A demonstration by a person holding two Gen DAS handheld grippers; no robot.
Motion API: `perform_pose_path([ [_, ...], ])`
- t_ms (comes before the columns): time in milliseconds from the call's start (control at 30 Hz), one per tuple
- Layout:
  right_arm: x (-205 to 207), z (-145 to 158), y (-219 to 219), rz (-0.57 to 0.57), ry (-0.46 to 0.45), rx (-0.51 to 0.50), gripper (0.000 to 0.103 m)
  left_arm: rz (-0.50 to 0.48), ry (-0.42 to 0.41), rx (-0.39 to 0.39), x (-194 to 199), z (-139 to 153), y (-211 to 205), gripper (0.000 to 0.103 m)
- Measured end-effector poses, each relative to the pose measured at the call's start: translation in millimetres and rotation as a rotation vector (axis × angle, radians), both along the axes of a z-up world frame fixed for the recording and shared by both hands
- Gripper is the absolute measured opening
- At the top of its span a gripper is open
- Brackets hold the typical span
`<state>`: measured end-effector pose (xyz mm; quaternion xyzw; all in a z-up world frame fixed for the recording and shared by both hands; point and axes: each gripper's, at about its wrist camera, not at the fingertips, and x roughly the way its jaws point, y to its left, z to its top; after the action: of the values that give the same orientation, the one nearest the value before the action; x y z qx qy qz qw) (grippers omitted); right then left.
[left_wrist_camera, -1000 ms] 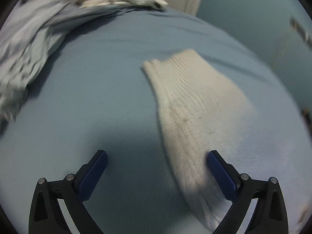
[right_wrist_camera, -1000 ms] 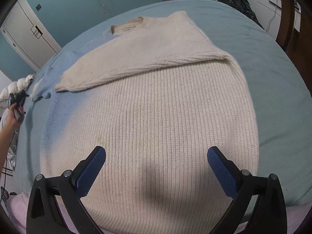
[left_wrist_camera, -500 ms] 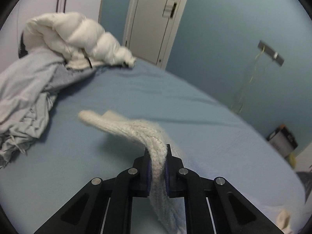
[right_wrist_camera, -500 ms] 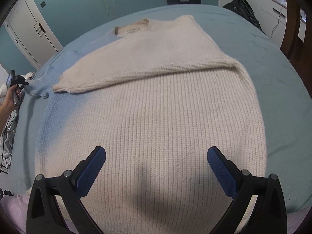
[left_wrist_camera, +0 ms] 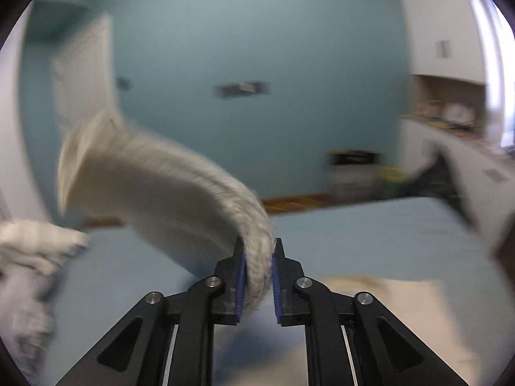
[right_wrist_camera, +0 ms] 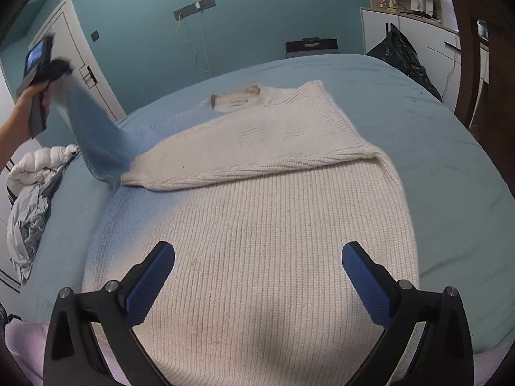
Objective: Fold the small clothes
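The left gripper (left_wrist_camera: 257, 273) has the cream sweater's sleeve (left_wrist_camera: 154, 186) between its blue pads, jaws easing apart yet still touching the knit. A second ago those jaws stood wide over the sleeve lying flat; now the sleeve is lifted, arching up toward ten o'clock against the teal wall (left_wrist_camera: 257, 48). In the right wrist view the right gripper (right_wrist_camera: 257, 276) hangs spread and empty above the sweater (right_wrist_camera: 273, 225), which lies on the blue bed (right_wrist_camera: 434, 148), the other sleeve folded across its chest. The hand (right_wrist_camera: 29, 103) has risen to ten o'clock. Crumpled bedding (right_wrist_camera: 32, 186) stays at nine o'clock.
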<state>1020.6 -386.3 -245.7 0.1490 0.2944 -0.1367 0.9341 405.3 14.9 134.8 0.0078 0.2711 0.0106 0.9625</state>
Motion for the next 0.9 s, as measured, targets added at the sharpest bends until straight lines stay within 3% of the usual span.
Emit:
perform_pose_path([
  [33,-2,0,-4,-0.008,-0.007,0.013,0.102,-0.12,0.065,-0.134,-7,-6,-32,0.036],
  [67,-4,-1,-9,-0.018,-0.012,0.03,0.102,-0.258,0.138,-0.32,-18,-20,-62,0.081],
  [100,-5,-3,-16,-0.034,-0.011,0.055,0.102,-0.324,0.178,-0.424,-27,-32,-80,0.103],
  [133,-7,-6,-25,-0.05,-0.006,0.095,0.102,-0.368,0.189,-0.502,-43,-46,-99,0.103],
  [167,-9,-10,-35,-0.069,-0.003,0.147,0.102,-0.386,0.209,-0.53,-58,-63,-116,0.103],
  [233,-16,-19,-57,-0.117,-0.001,0.25,0.102,-0.368,0.309,-0.502,-77,-95,-128,0.103],
  [300,-24,-27,-76,-0.173,-0.002,0.348,0.102,-0.306,0.369,-0.432,-95,-116,-121,0.103],
  [400,-37,-31,-97,-0.234,-0.026,0.45,0.102,-0.192,0.381,-0.259,-137,-142,-82,0.103],
  [533,-41,-21,-106,-0.224,-0.084,0.483,0.102,0.083,0.429,-0.083,-198,-175,-5,0.103],
  [633,-33,-16,-102,-0.16,-0.096,0.508,0.102,0.186,0.422,-0.07,-228,-193,40,0.103],
  [733,-22,-22,-94,-0.094,-0.08,0.534,0.097,0.213,0.406,-0.05,-236,-206,68,0.103],
  [900,56,-6,-111,0.027,-0.022,0.606,0.096,0.198,0.417,-0.098,-226,-205,86,0.103],
])
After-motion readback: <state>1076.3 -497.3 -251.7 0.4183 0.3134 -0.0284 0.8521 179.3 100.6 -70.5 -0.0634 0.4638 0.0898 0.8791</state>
